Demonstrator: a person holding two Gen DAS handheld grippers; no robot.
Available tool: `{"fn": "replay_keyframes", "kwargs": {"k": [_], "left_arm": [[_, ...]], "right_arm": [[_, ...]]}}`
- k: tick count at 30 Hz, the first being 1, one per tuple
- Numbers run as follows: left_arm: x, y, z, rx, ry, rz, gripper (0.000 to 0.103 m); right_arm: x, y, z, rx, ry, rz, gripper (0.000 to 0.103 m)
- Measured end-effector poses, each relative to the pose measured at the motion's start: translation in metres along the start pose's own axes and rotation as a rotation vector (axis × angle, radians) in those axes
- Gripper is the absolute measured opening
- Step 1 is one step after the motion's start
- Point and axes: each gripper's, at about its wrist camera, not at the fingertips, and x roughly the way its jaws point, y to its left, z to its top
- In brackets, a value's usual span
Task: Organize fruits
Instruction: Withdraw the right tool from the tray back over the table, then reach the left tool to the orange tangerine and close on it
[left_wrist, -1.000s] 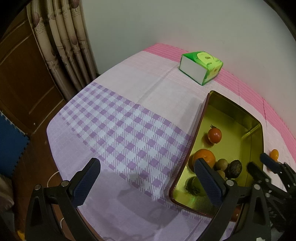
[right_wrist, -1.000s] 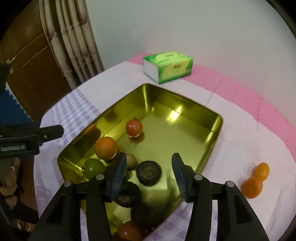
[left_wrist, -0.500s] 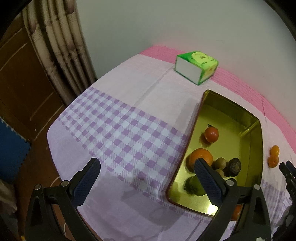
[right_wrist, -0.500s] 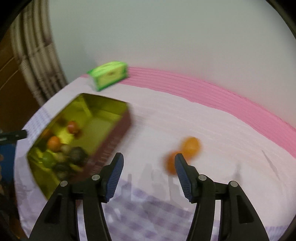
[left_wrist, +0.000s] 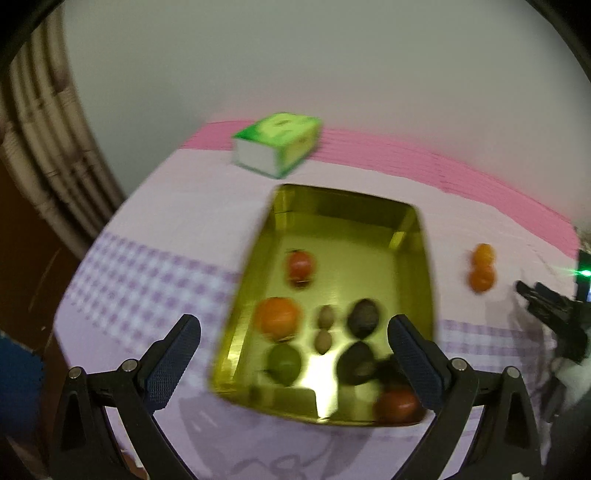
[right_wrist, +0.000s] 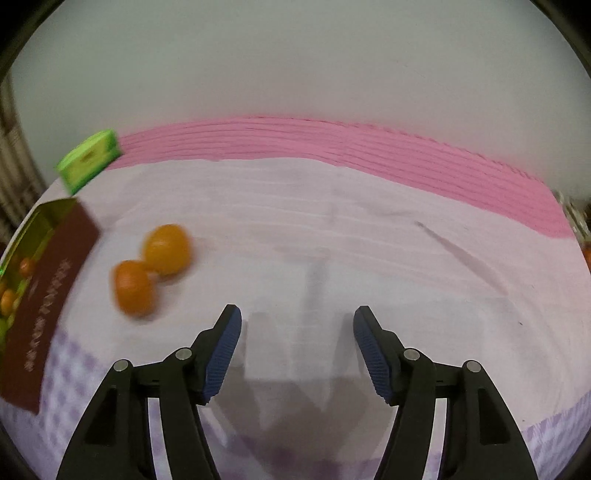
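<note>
A gold tin tray holds several fruits: an orange, a red tomato, a green fruit and dark ones. My left gripper hangs wide open over the tray's near end, holding nothing. Two small oranges lie touching on the cloth to the right of the tray. They also show in the left wrist view as the small oranges. My right gripper is above bare cloth to their right, its jaws opening with nothing between them.
A green tissue box stands at the back of the table near the wall. The pink and purple-checked tablecloth covers the table. A curtain and a wooden door are off the left edge.
My right gripper swung from over the tray to the cloth right of the two small oranges, and its jaws widened. The left gripper shifted right, so the tray now sits between its fingers.
</note>
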Motion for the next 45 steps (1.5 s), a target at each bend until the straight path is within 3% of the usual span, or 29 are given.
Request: {"fn": "replay_keyframes", "kwargs": {"k": [7,16,25,33,38,45], "left_arm": [[0.013,-0.077,0.013,0.128,-0.005,-0.101,0.101],[0.04,-0.143,0.016,0.213,0.039,-0.177,0.101],[0.071,-0.187,0.012,0.245,0.072,-0.239,0.1],[0.094,-0.204,0.018,0.275,0.101,-0.248,0.084],[0.115,-0.206,0.021,0.243,0.155,-0.272,0.062],[0.125,-0.211,0.021,0.239,0.171,-0.29,0.048]], "right_arm": [[0.007,-0.024,-0.001,-0.002,-0.006,-0.054,0.077],[0.018,-0.044,0.006,0.031,0.027,-0.037,0.102],[0.022,-0.038,0.009,0.025,0.032,-0.039,0.103],[0.022,-0.039,0.009,0.025,0.033,-0.039,0.103],[0.022,-0.039,0.009,0.025,0.033,-0.039,0.103],[0.023,-0.039,0.009,0.026,0.033,-0.039,0.103]]}}
